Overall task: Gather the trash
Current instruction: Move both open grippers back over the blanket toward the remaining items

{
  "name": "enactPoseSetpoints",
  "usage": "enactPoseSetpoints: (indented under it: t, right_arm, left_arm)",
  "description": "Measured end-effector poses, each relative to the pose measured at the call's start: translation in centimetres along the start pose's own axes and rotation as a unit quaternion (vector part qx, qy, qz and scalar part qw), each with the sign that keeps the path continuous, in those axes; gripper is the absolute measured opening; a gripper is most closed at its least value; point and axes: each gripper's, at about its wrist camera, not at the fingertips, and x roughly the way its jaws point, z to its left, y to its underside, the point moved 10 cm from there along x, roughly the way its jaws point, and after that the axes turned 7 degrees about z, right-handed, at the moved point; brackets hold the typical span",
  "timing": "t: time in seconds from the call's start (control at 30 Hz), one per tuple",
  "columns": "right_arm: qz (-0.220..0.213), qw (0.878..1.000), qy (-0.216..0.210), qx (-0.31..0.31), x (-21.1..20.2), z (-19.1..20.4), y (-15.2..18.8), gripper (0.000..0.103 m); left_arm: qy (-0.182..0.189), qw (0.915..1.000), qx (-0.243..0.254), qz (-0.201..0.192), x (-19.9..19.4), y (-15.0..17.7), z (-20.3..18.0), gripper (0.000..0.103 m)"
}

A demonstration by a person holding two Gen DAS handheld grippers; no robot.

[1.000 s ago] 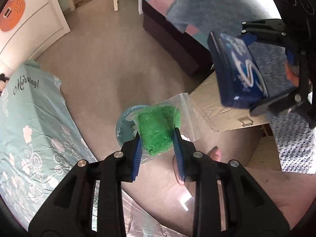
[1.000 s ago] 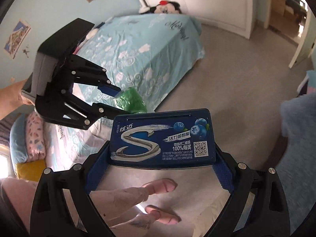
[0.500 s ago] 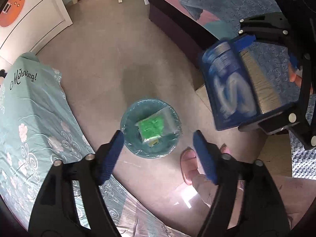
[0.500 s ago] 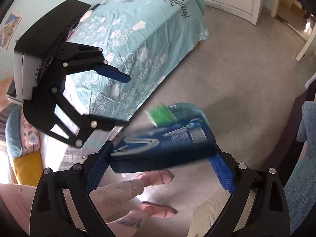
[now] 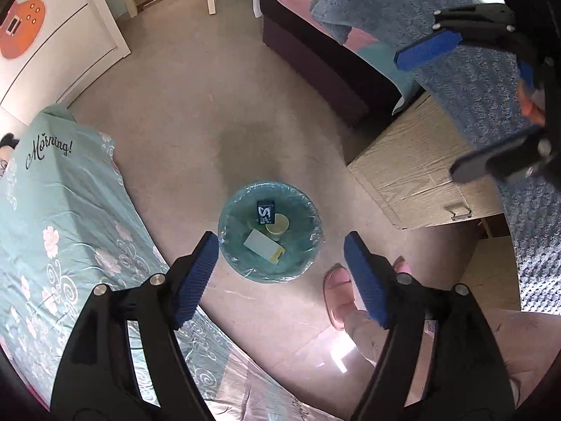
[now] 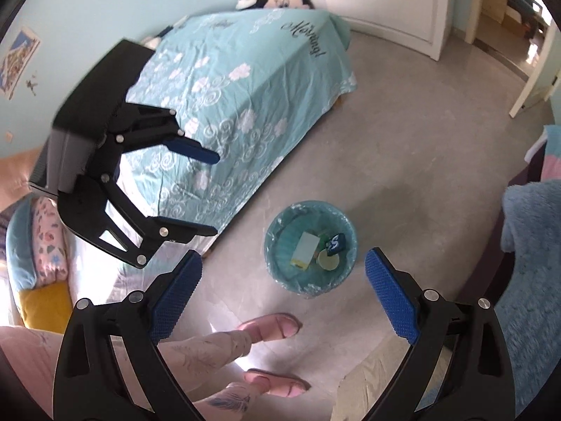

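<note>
A round teal bin (image 5: 310, 210) lined with clear plastic stands on the floor, also in the right wrist view (image 6: 277, 231). Inside lie a dark blue gum pack (image 5: 265, 211) (image 6: 336, 241), a white card (image 5: 263, 244) (image 6: 305, 245), a pale cup (image 5: 277, 224) (image 6: 328, 262) and something green (image 6: 324, 236). My left gripper (image 5: 282, 268) is open and empty, high above the bin. My right gripper (image 6: 282, 293) is open and empty, also high above it. Each gripper shows in the other's view, the right one (image 5: 452, 108) and the left one (image 6: 210, 193).
A bed with a teal flowered cover (image 5: 52, 217) (image 6: 245, 98) lies left of the bin. A wooden cabinet (image 5: 417, 175) and a bed with a blue fleece blanket (image 5: 455, 35) lie to the right. The person's feet in pink slippers (image 5: 338, 293) (image 6: 270, 326) stand near the bin.
My left gripper opened and dropped the green bag into the bin. My right gripper then opened and dropped the blue gum pack into it. Both grippers rose.
</note>
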Motion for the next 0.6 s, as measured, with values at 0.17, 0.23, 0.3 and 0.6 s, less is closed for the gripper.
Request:
enactPoseSetpoints:
  t: [0.17,0.23,0.3,0.6]
  right_arm:
    - [-0.030,0.999,0.011,0.017,-3.9,-0.7,1.2,0.093]
    - [-0.048,0.998,0.014,0.031,-6.1,-1.0,2.1,0.093]
    - [-0.066,0.997,0.018,0.040,-8.2,-1.4,3.0,0.093]
    - [-0.137,0.984,0.049,0.102,-18.4,-3.4,9.8,0.094]
  left_arm:
    - [-0.007,0.9997,0.018,-0.015,-2.1,-0.9,-1.5,0.077]
    - [-0.011,0.9992,0.030,-0.022,-3.0,-1.4,-2.3,0.080]
    - [-0.017,0.9984,0.047,-0.025,-3.9,-1.9,-3.4,0.080]
    - [-0.013,0.9899,0.129,-0.058,-8.8,-5.6,-10.4,0.086]
